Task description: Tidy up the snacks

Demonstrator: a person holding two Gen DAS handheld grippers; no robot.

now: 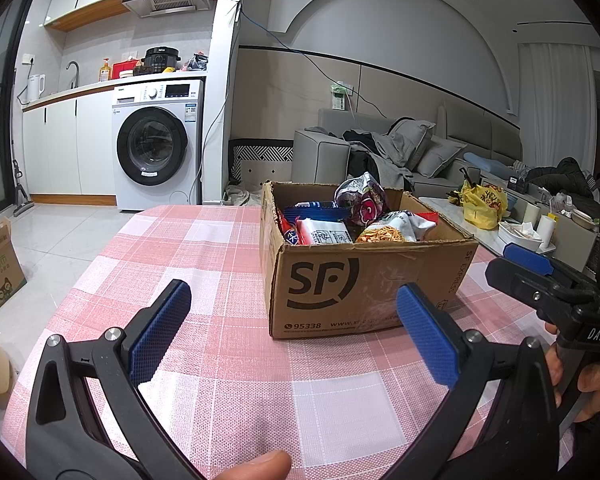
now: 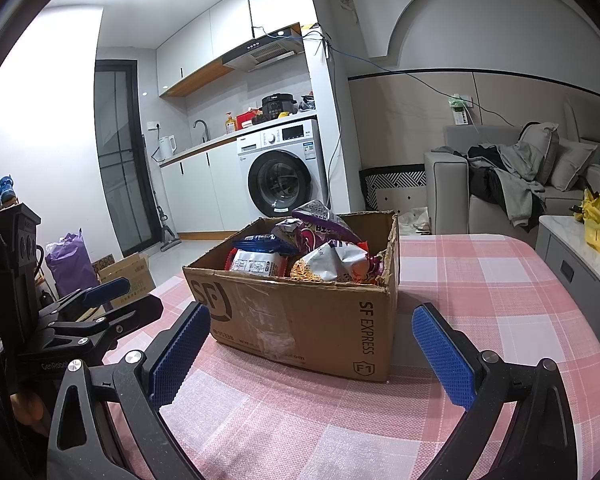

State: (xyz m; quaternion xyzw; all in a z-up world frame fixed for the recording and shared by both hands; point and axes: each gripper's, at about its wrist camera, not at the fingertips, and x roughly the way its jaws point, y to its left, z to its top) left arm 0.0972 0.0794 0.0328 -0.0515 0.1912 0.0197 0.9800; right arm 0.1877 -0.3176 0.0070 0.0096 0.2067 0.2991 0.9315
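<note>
Wrist views: left tongs (image 1: 294, 328), right tongs (image 2: 310, 354) wide apart, empty, near snack box (image 2: 300, 320).

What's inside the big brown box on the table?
The cardboard box is full of snack packets: a purple bag on top, a white noodle bag, a blue packet, a red-and-white one. Whatever lies underneath them is hidden.

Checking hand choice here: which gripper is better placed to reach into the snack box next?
Slightly the right gripper: open, with the cardboard box centred ahead. For the left gripper, also open, it sits off to the right.
</note>
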